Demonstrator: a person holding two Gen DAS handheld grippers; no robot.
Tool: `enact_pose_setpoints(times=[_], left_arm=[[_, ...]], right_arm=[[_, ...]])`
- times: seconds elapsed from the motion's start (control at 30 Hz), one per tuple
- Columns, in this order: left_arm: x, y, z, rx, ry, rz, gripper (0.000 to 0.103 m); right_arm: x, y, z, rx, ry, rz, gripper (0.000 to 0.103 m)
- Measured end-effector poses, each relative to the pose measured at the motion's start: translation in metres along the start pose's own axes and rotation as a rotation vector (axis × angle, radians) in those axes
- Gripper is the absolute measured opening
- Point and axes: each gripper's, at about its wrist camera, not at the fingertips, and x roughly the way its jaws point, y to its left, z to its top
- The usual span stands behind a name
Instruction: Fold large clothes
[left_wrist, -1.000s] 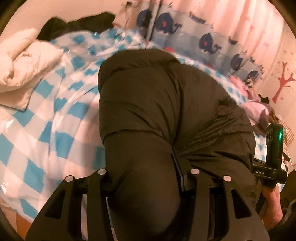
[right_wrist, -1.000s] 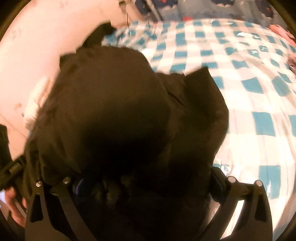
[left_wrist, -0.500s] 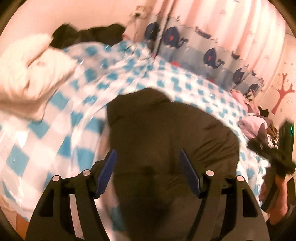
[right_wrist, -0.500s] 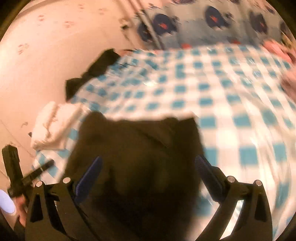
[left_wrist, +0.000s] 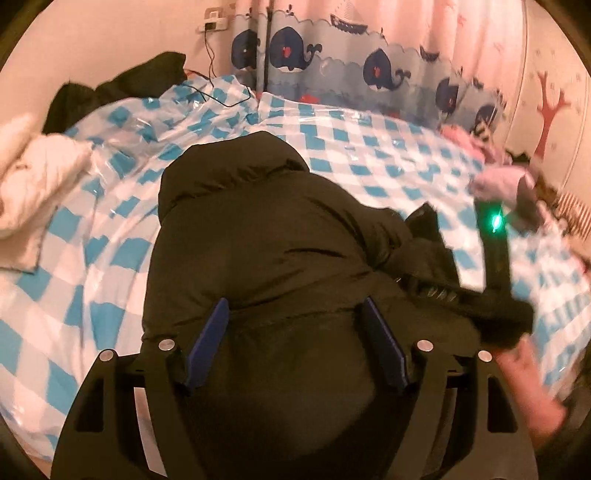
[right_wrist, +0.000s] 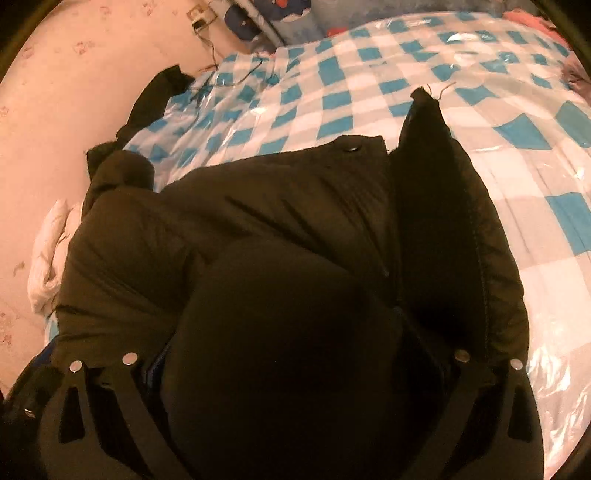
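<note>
Left tool (left_wrist: 295, 347) hangs over the black puffer jacket (left_wrist: 258, 236) w/ blue pads (left_wrist: 207, 343) spread; jaws have just been opening, and the padded fabric bulges up between them w/o being pinched. Right tool (right_wrist: 295, 369) sits low on the same jacket; its pads are buried under dark fabric, so can't tell if it's clamped or loose. In the left view it shows as a blurred black body w/ a green light, a hand under it. Jacket lies roughly mid-bed, bunched into a thick mound on the blue-and-white checked cover (left_wrist: 369, 147), which looks glossy, like plastic film. Step, prob.: one fold just laid down and let go, bundle not yet tidy. Collar flap (right_wrist: 428, 122) sticks up at the far edge, snap button (right_wrist: 349, 148) showing on the placket beside it. Next move likely calls for a fresh grip on an outer edge or sleeve, lifting high enough to clear the puffy bulk, then pressing flat, since quilted filling springs back. White pillow (left_wrist: 33, 184) at the bed's left edge, dark clothes (left_wrist: 122, 85) behind it, whale-print curtain (left_wrist: 369, 74) along the wall.
</note>
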Motion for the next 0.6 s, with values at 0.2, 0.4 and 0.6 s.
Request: enact_pose_setpoints(times=[0.2, 0.4, 0.6], left_arm=[[-0.023, -0.001, -0.005, 0.003, -0.008, 0.066, 0.072], [-0.053, -0.006, -0.011, -0.002, -0.025, 0.098, 0.078], [-0.085, -0.013, -0.018, -0.013, -0.03, 0.107, 0.086]], right_arm=[[-0.082, 0.029, -0.011, -0.101, -0.097, -0.023, 0.096], [-0.115, 0.052, -0.065, -0.237, -0.074, -0.088, 0.096], [-0.088, 0.039, -0.082, -0.162, 0.079, -0.111, 0.096]])
